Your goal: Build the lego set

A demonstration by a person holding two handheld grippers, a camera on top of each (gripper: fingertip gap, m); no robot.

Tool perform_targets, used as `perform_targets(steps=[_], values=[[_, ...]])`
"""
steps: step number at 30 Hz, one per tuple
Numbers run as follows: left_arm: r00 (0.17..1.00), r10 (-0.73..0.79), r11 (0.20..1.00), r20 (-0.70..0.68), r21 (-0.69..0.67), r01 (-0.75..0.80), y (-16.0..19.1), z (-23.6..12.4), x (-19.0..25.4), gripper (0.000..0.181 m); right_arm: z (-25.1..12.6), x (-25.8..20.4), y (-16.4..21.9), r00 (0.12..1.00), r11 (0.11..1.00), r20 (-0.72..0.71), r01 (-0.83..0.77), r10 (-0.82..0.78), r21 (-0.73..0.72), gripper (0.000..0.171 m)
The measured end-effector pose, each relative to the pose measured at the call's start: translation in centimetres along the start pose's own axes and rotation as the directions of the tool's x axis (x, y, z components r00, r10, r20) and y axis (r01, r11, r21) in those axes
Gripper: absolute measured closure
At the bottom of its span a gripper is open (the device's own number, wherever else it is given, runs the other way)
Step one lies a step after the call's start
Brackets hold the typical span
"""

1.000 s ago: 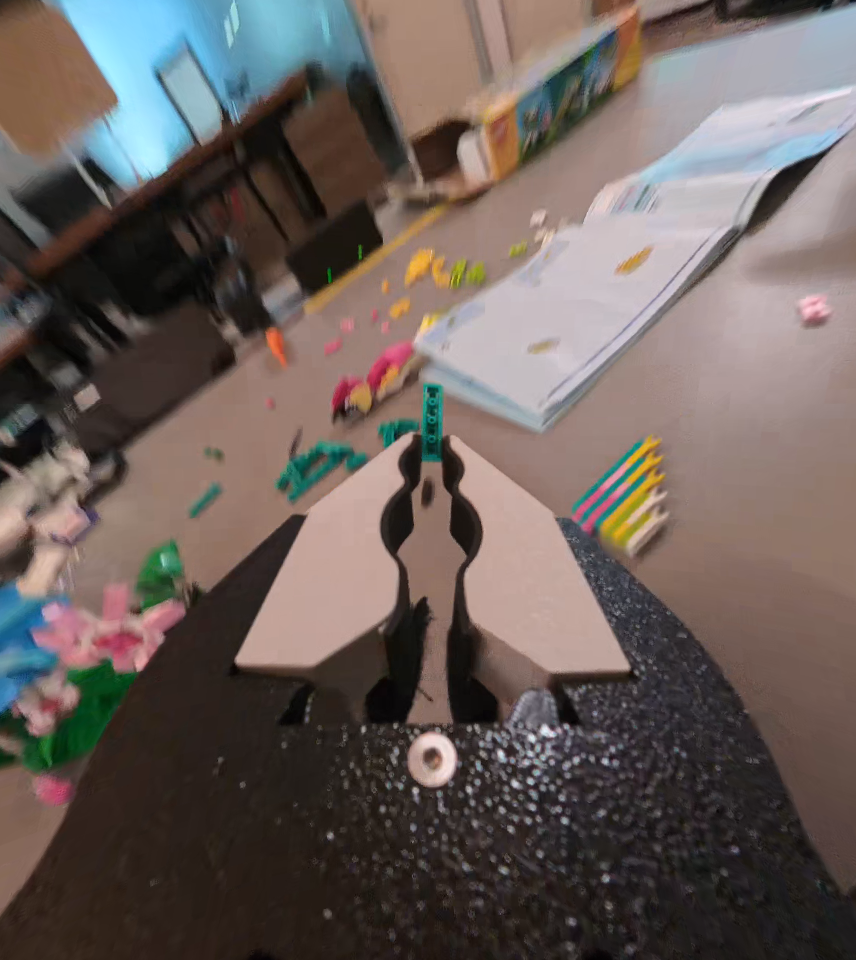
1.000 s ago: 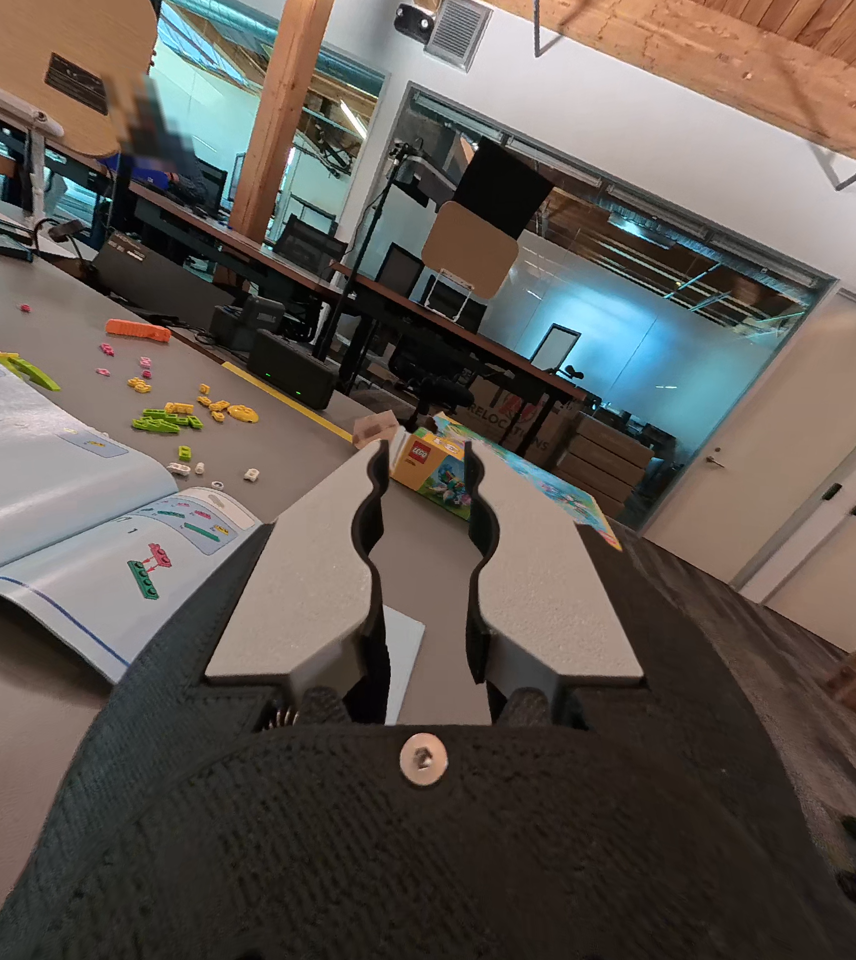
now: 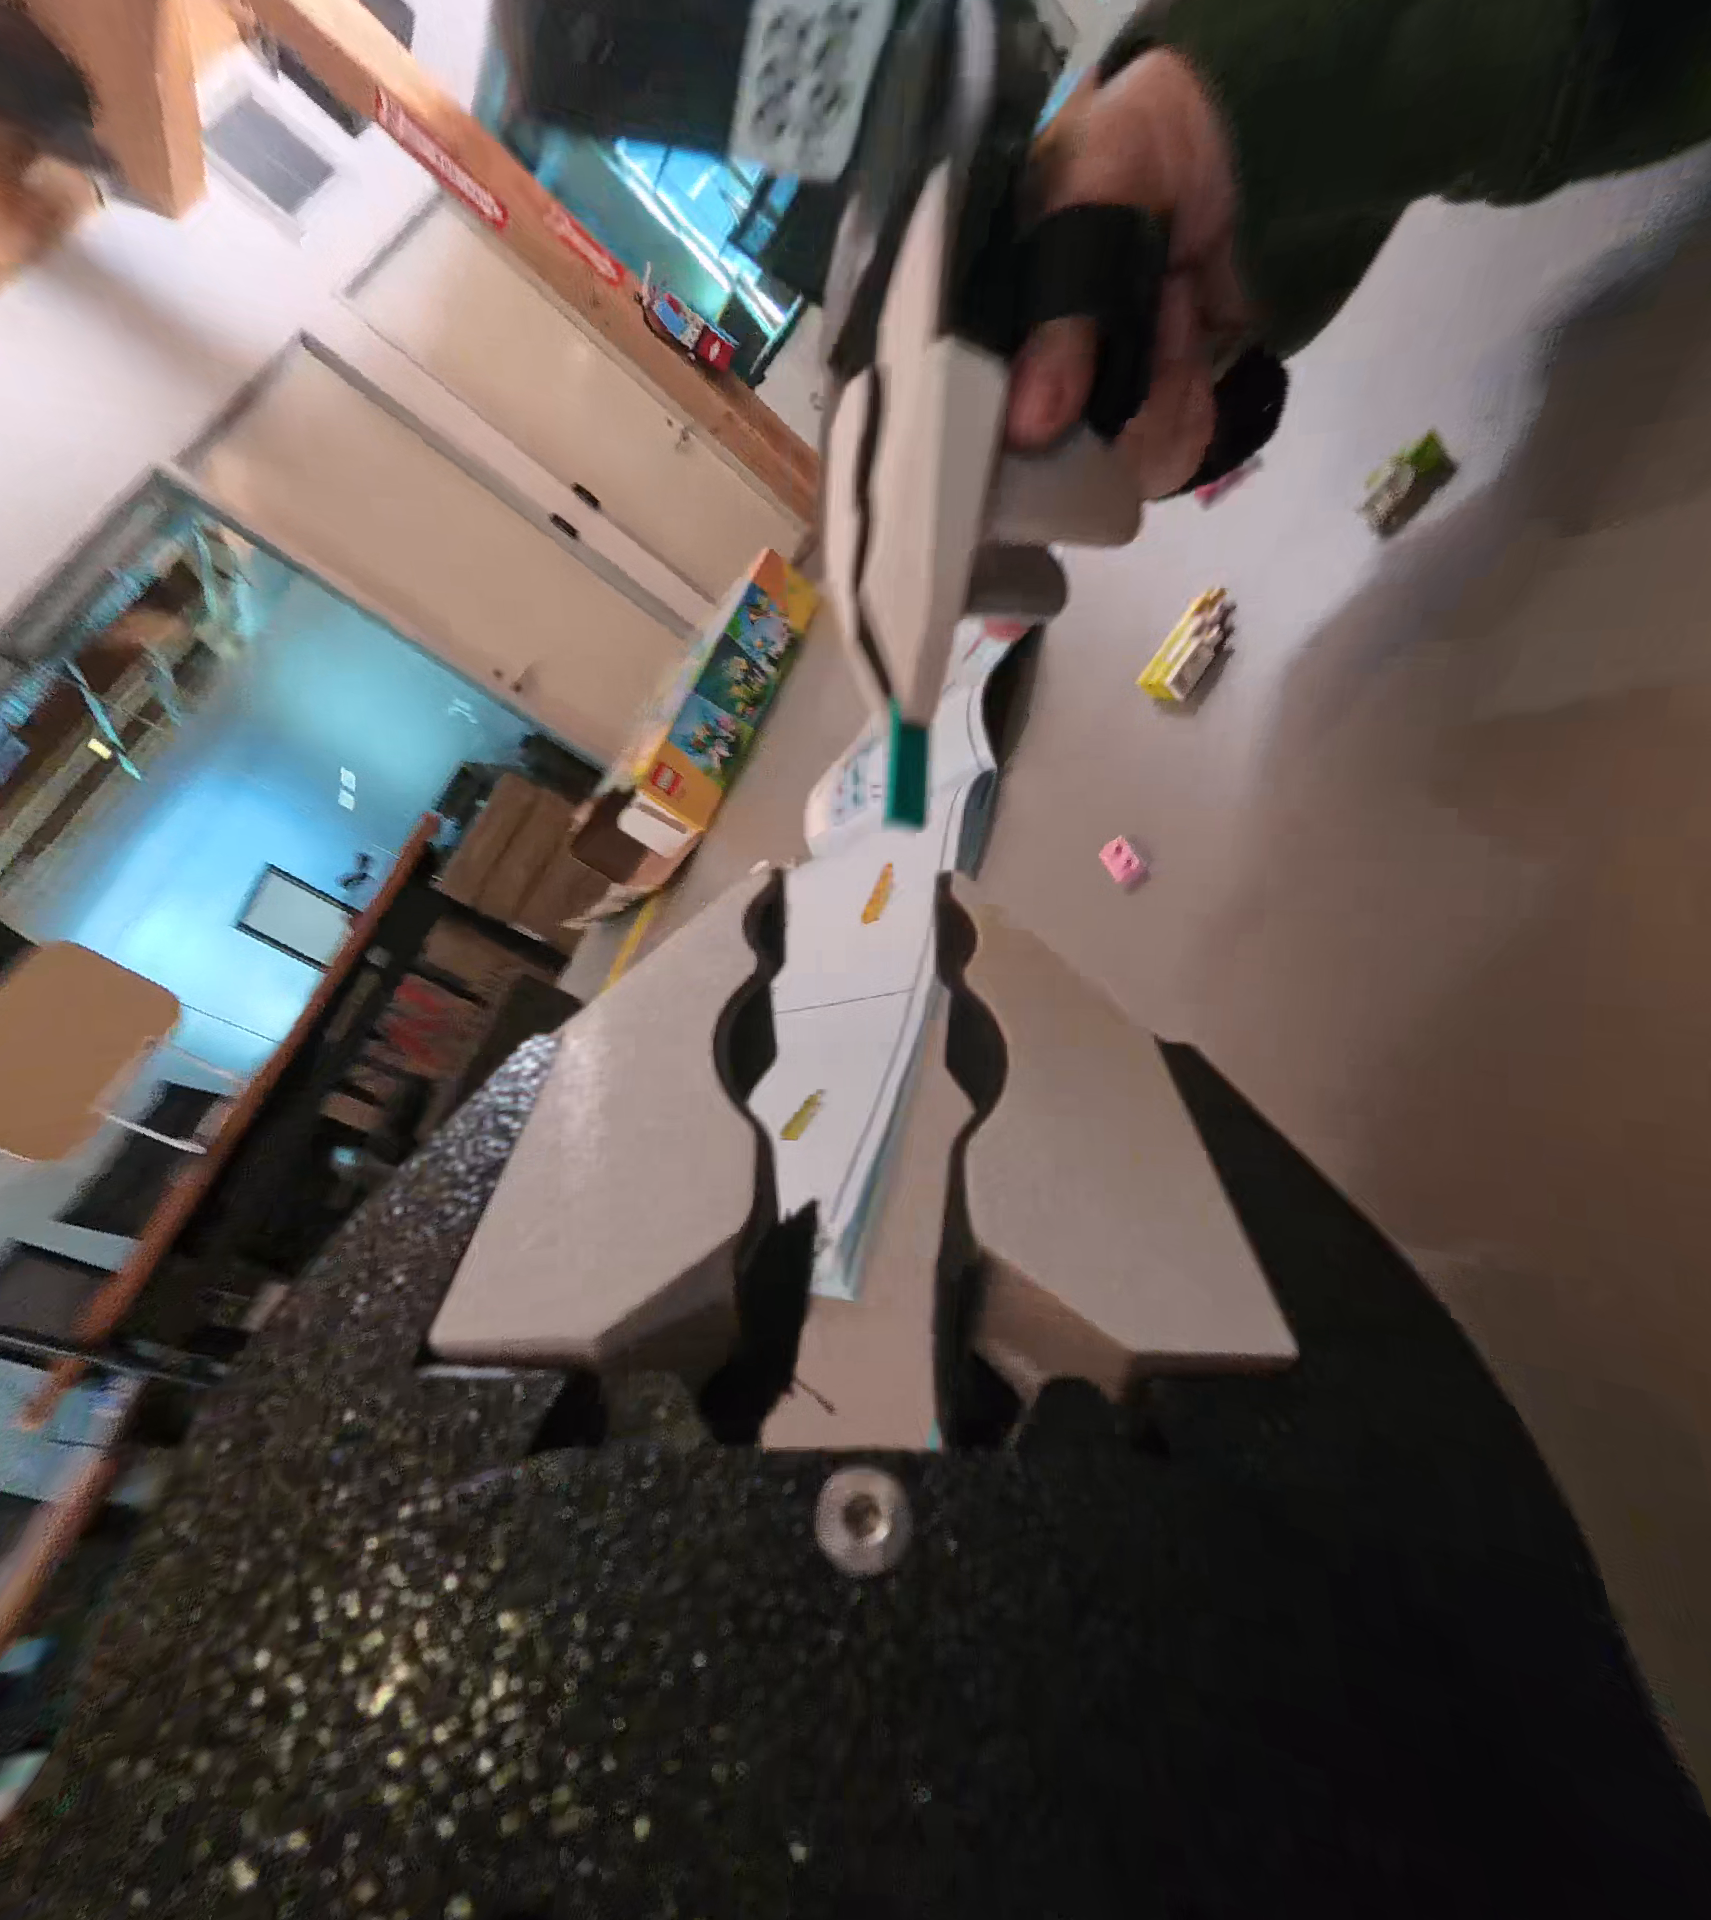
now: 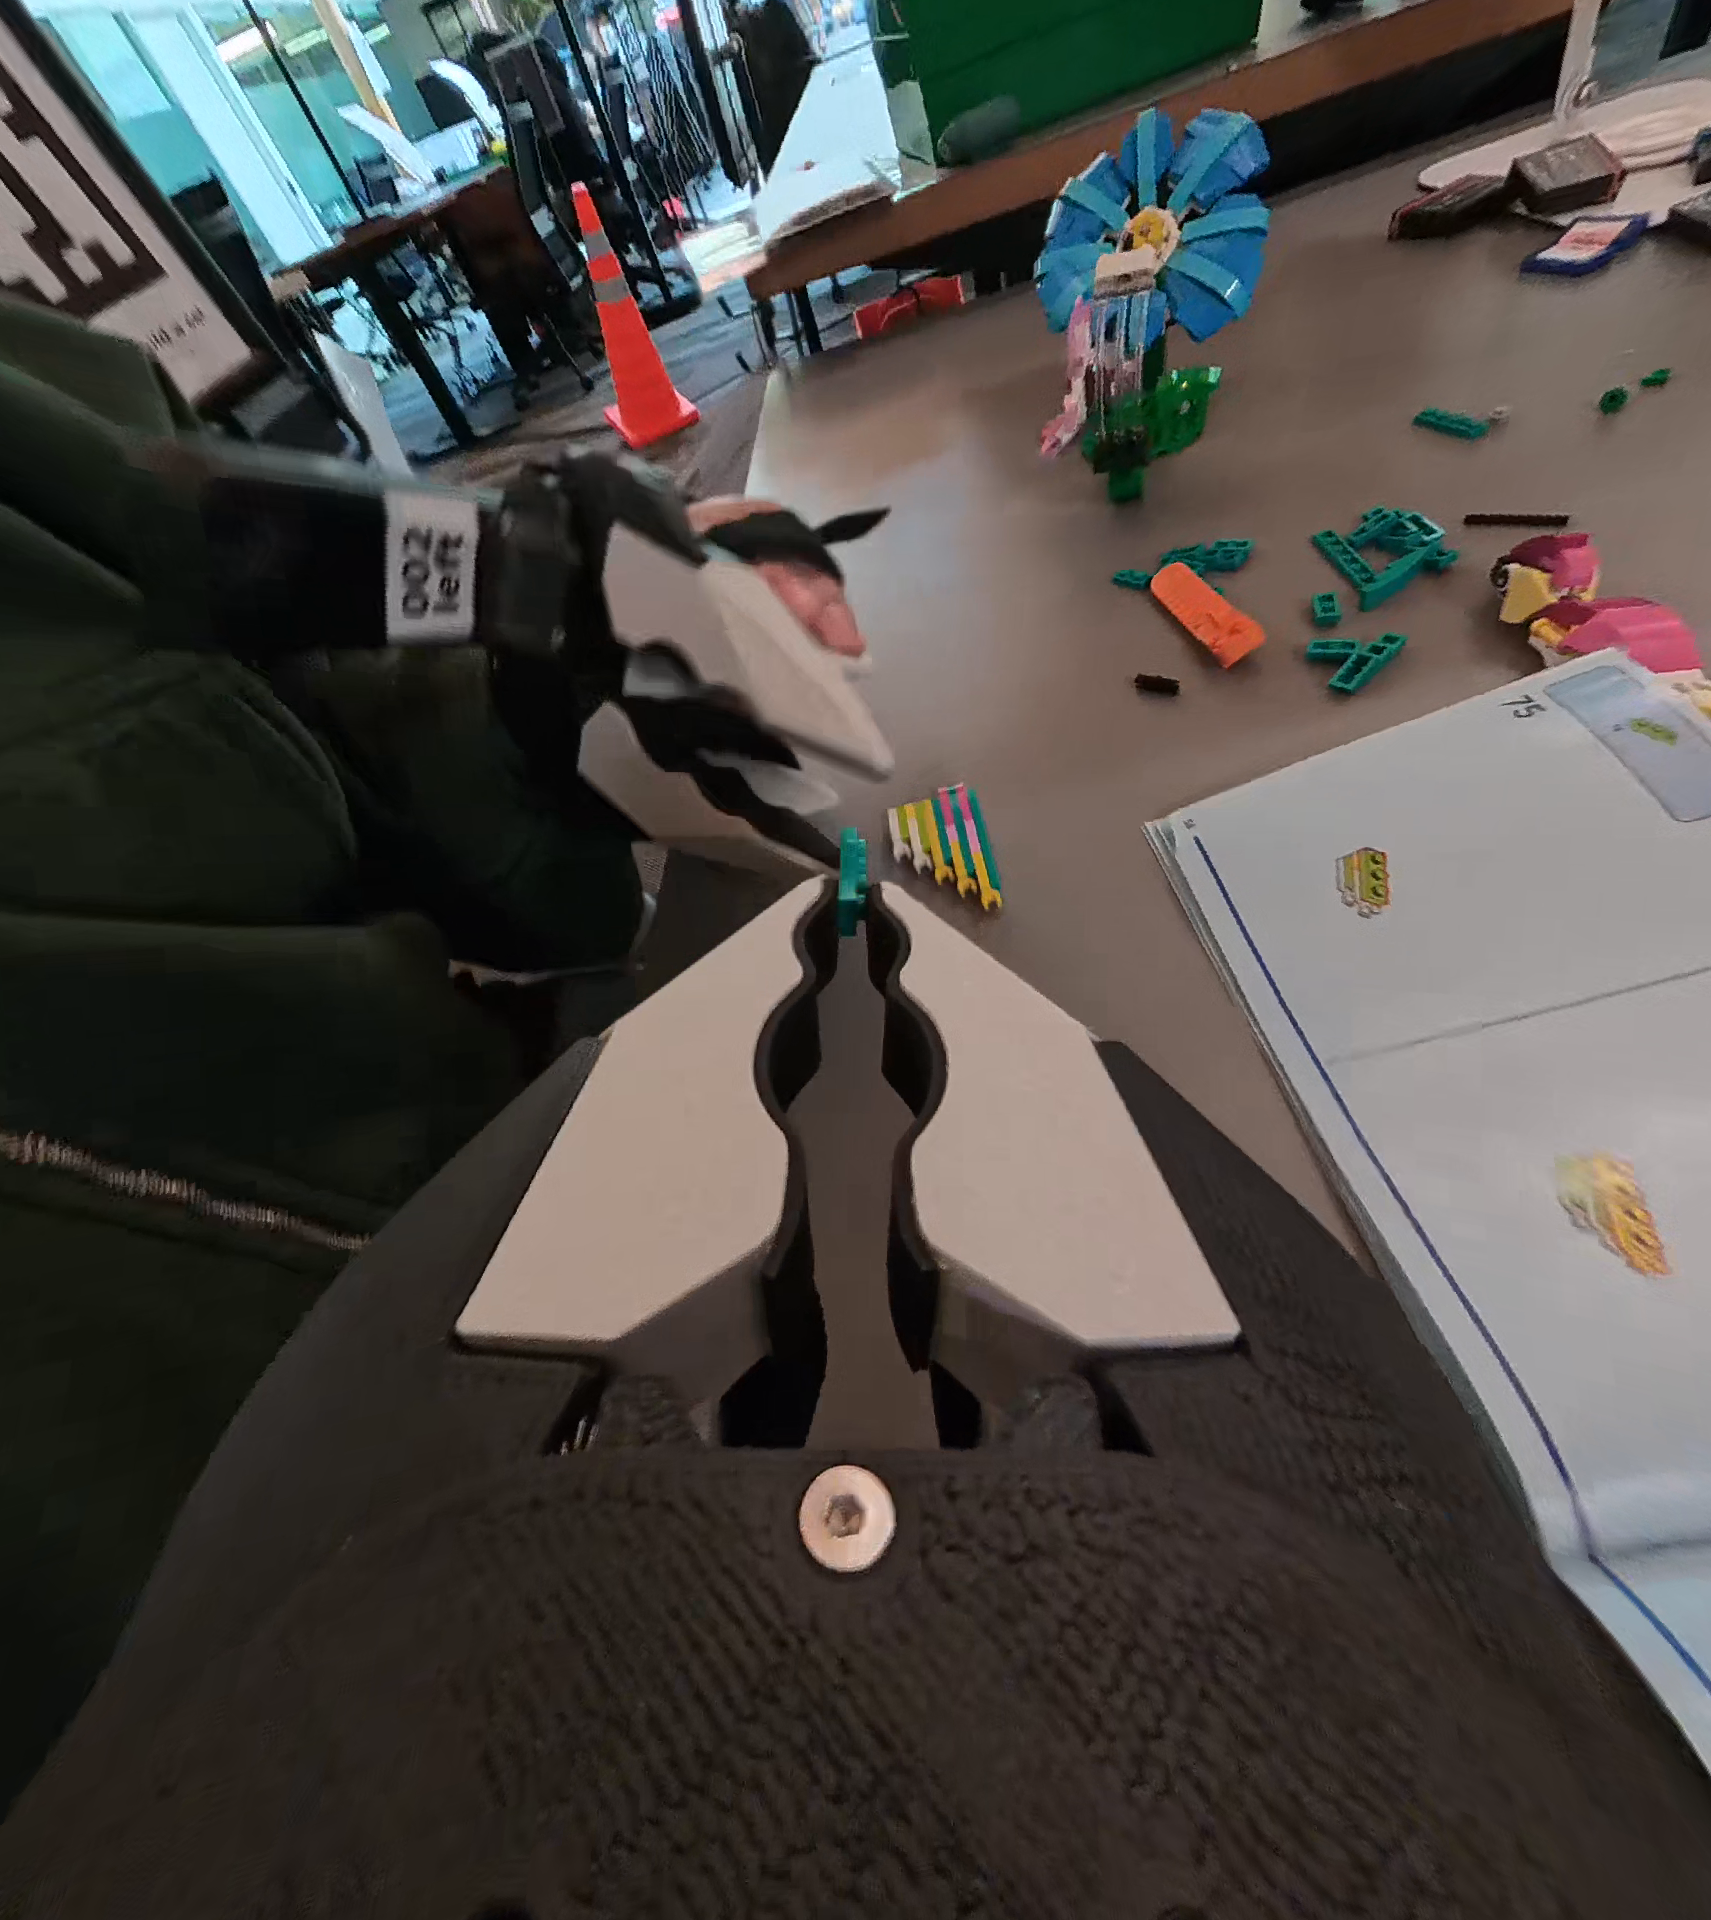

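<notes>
Right wrist view: right gripper (image 4: 849, 902) pinches a slim teal lego piece (image 4: 851, 878) at its fingertips, studs along one edge, raised above the grey table (image 4: 986, 644); left gripper (image 3: 856, 894) gapes wide, empty

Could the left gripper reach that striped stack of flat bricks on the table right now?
Probably yes. The left gripper is open and empty, and the striped stack lies in the open on the table, just beyond the right gripper.
</notes>
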State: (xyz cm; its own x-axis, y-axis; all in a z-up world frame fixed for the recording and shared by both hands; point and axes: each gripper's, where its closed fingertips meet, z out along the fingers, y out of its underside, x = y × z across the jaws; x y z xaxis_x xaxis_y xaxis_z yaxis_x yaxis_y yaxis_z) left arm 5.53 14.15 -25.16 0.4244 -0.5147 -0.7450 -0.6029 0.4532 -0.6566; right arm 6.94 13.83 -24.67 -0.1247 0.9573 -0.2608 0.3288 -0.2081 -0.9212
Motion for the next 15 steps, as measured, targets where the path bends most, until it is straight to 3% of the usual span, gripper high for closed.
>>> perform_targets(steps=[1, 5, 9, 15], values=[[0.997, -0.073, 0.997, -0.004, 0.004, 0.073, -0.1, 0.1, -0.3, 0.153, -1.2, 0.0, 0.5, 0.999, 0.999, -0.032, 0.032, -0.033, -0.022, 0.168], [0.952, -0.295, 0.955, 0.084, 0.05, 0.291, 0.0, 0.6, -3.1, 0.154, -7.5, 0.6, 4.9, 0.973, 0.978, -0.185, 0.102, -0.137, -0.184, 0.168], [0.914, -0.366, 0.929, 0.174, 0.118, 0.35, 0.3, 1.5, -5.1, 0.159, -14.0, 2.2, 8.0, 0.923, 0.982, -0.371, 0.035, -0.102, -0.183, 0.168], [0.892, -0.391, 0.913, 0.228, 0.217, 0.345, 0.8, 1.5, -6.5, 0.159, -15.5, 2.0, 11.8, 0.929, 0.963, -0.368, -0.055, -0.048, -0.265, 0.168]])
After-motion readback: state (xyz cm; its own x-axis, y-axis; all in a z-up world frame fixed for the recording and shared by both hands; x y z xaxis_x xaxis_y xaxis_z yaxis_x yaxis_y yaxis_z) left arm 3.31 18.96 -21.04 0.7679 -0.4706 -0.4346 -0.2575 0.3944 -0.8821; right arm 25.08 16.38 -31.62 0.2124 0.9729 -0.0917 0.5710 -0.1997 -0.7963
